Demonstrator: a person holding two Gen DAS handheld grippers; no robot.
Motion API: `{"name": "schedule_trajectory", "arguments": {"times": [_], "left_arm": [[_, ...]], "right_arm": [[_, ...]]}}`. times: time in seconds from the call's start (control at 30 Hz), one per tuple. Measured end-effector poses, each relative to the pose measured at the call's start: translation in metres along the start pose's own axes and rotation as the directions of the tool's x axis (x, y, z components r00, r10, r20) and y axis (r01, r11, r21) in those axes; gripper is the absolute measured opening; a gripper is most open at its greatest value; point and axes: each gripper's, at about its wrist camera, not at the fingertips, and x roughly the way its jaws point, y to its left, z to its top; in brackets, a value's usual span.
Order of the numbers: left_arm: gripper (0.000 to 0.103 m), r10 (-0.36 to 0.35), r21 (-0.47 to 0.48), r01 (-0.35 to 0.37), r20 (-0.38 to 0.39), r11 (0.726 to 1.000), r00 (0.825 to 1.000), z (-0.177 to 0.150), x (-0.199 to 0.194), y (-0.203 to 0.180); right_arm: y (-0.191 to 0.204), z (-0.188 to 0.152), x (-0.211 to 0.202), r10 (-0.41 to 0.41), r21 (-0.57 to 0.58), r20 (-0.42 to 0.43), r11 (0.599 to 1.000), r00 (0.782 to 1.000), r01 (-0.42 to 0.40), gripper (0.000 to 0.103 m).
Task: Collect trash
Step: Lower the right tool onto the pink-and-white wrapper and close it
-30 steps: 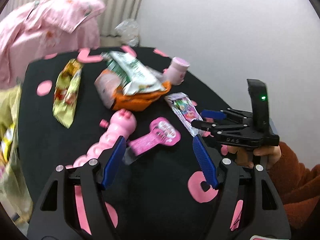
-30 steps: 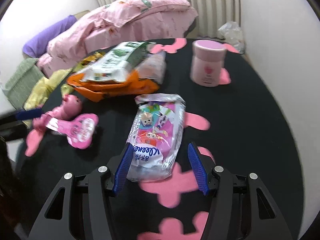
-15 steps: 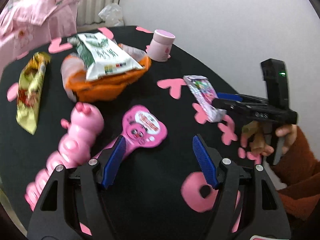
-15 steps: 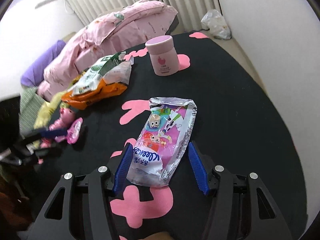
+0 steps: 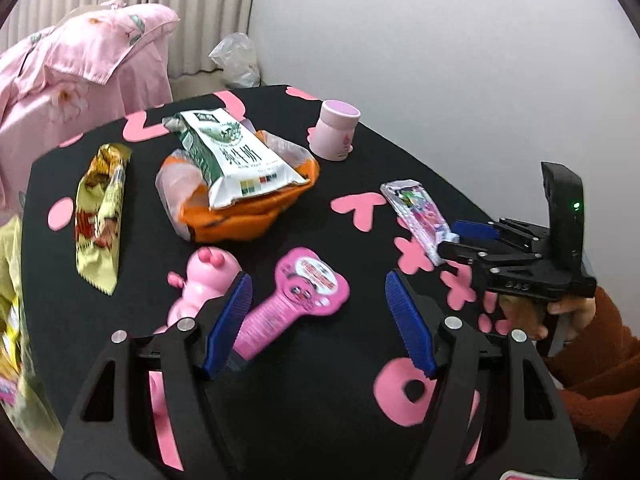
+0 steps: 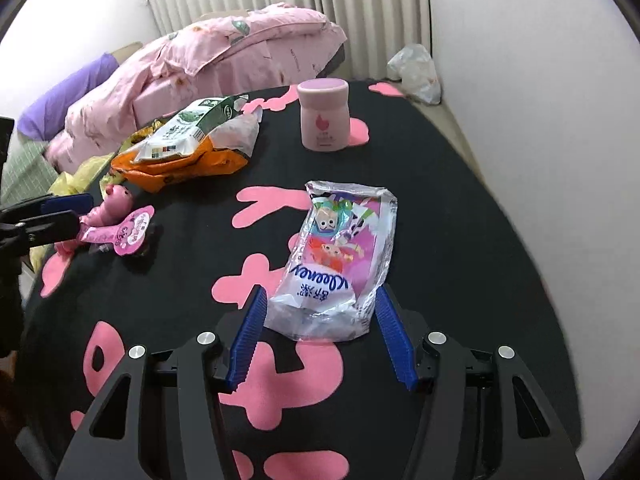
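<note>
A crinkled Kleenex tissue packet (image 6: 340,256) lies on the black table. Its near end sits between the fingers of my right gripper (image 6: 320,294), whose jaws are closing; a gap shows at the left pad. The left wrist view shows the same packet (image 5: 416,212) at the right gripper (image 5: 456,238), held by a hand in a rust sleeve. My left gripper (image 5: 317,280) is open over a pink handle-shaped package (image 5: 304,292), beside a pink caterpillar toy (image 5: 204,276). Farther back lie a yellow snack wrapper (image 5: 100,216) and an orange bag (image 5: 248,208) holding a green-and-white packet (image 5: 232,156).
A pink jar (image 6: 324,116) stands at the back of the table (image 6: 440,220), which has a black cloth with pink shapes. Pink bedding (image 6: 224,52) is piled beyond the far edge. A clear plastic bag (image 6: 416,68) lies on the floor by the wall.
The right gripper's fingers have drawn closer around the tissue packet. The left gripper has moved forward over the pink package, and both views have rolled a little.
</note>
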Motion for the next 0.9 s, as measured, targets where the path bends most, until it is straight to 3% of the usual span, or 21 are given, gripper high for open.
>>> {"name": "schedule_trajectory", "arguments": {"times": [0.1,0.2,0.37,0.47,0.5,0.57,0.63,0.73,0.8,0.9], "left_arm": [[0.066,-0.003,0.040,0.004,-0.030,0.999,1.000,0.004,0.013,0.001],[0.066,0.006,0.060,-0.002,-0.068,0.998,0.998,0.001,0.023,0.000],[0.066,-0.040,0.020,0.042,-0.112,0.999,0.993,-0.011,0.024,-0.006],[0.066,-0.122,-0.041,0.118,-0.137,0.992,0.983,-0.020,0.020,-0.009],[0.066,-0.157,-0.053,0.150,-0.145,0.987,0.977,-0.022,0.018,-0.011],[0.066,-0.150,-0.046,0.145,-0.133,0.988,0.980,-0.023,0.013,-0.015],[0.066,-0.087,-0.036,0.084,-0.102,0.996,0.991,-0.023,0.005,-0.016],[0.066,0.018,-0.034,-0.019,-0.034,0.999,0.999,-0.019,-0.009,-0.012],[0.066,0.052,-0.037,-0.053,-0.014,0.998,0.999,-0.016,-0.011,-0.006],[0.066,0.054,-0.046,-0.056,-0.049,0.997,0.997,-0.015,0.001,0.004]], "right_arm": [[-0.013,0.000,-0.002,0.037,0.073,0.012,0.997,0.999,-0.038,0.013],[-0.019,-0.001,-0.014,0.010,0.066,0.035,0.998,0.999,-0.012,0.011],[-0.029,-0.005,-0.026,0.007,0.078,0.051,0.997,0.999,-0.011,0.011],[-0.027,-0.004,-0.030,0.010,0.072,0.060,0.997,0.998,-0.014,0.015],[-0.023,-0.003,-0.028,0.008,0.061,0.054,0.998,0.999,-0.011,0.030],[-0.017,-0.003,-0.023,0.028,0.039,0.034,0.999,0.999,-0.029,0.055],[-0.010,-0.004,-0.014,0.034,0.027,0.003,0.999,0.999,-0.034,0.057],[0.000,0.000,-0.005,-0.022,0.011,-0.021,1.000,1.000,0.023,0.057],[0.006,0.007,-0.001,-0.061,-0.014,-0.026,0.998,0.998,0.060,0.057],[0.011,0.019,0.007,-0.072,-0.031,-0.047,0.997,0.996,0.070,0.057]]}}
